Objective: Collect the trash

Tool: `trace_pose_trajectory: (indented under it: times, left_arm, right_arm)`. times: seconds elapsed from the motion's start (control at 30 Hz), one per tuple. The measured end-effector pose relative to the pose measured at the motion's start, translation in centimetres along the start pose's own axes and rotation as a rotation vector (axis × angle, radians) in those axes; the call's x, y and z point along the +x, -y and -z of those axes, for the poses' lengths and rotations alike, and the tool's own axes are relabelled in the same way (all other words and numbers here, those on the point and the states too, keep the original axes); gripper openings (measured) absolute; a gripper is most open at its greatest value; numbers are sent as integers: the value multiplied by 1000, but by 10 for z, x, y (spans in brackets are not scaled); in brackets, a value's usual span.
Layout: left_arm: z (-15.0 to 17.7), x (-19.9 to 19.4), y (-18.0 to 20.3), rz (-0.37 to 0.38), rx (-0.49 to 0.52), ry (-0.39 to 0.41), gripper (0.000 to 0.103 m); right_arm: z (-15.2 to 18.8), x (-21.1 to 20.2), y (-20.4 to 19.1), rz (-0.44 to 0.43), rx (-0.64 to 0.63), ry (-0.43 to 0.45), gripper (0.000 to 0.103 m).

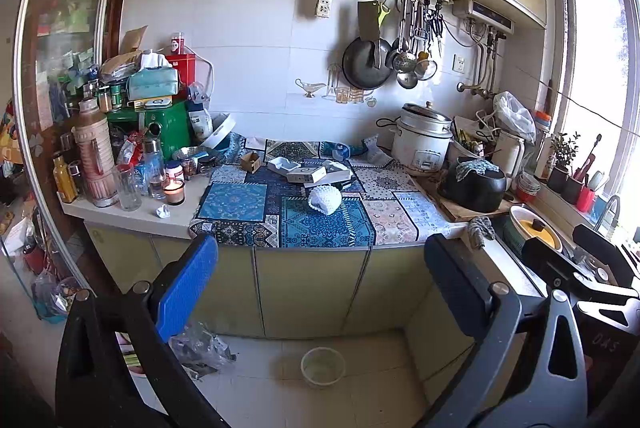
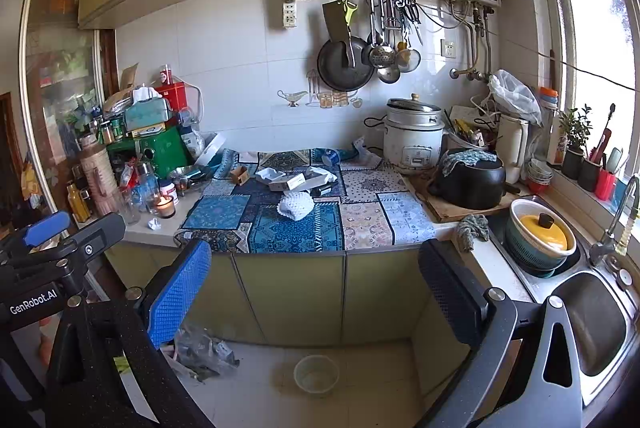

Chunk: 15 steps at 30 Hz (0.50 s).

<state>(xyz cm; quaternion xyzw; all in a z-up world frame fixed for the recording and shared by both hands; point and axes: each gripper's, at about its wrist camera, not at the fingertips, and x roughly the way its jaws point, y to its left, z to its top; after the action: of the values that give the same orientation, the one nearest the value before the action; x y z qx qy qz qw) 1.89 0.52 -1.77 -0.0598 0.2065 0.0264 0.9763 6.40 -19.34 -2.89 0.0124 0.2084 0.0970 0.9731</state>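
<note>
A white foam fruit net lies on the patterned cloth on the counter; it also shows in the right wrist view. Behind it lie flat white boxes and a small cardboard box. A crumpled paper ball sits near the counter's front left edge. A clear plastic bag lies on the floor. My left gripper and right gripper are open and empty, held back from the counter, in front of the cabinet doors.
A lit candle stands among bottles and jars at the counter's left. A rice cooker, black pot and sink with a yellow-lidded pot are at right. A bowl sits on the floor.
</note>
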Motion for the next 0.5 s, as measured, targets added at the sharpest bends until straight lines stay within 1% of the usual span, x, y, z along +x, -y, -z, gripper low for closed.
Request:
trace_pose_trajectory:
  times: [0.5]
  left_arm:
    - [-3,7,-2,-8,-4,-5,103]
  right_arm:
    - [0,2,0,-2,0,0,103]
